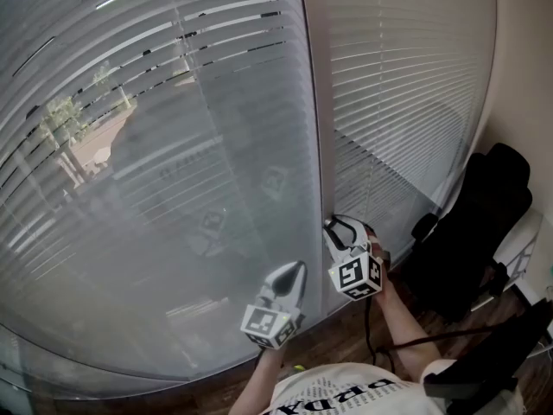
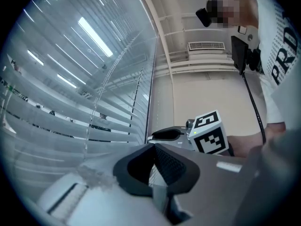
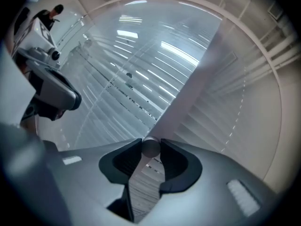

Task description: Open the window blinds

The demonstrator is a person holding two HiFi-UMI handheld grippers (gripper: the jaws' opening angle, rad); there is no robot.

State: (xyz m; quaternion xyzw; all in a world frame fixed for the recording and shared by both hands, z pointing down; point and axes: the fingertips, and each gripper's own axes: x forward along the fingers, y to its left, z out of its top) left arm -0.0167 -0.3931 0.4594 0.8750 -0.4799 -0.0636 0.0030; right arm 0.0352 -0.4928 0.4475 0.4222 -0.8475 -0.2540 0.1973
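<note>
The left gripper [image 1: 294, 271] is pointing roughly level, jaws together. The right gripper [image 1: 335, 228] is pinching a rod [image 3: 151, 148] between its pads.

Under me runs a dark brown wooden plank floor [image 1: 346, 344]. In my head view it shows only as a narrow strip along the bottom, where it meets the grey lower edge of the window [image 1: 95, 375]. To my right a black padded office chair [image 1: 488, 219] stands close to the cream side wall [image 1: 523, 76]; its base is hidden, so I cannot see where it meets the boards. A thin black cable [image 1: 449, 335] crosses over the planks toward the chair, and I cannot tell whether it rests on them. A black, bulky shape [image 1: 497, 366] fills the lower right corner, too dark to name
</note>
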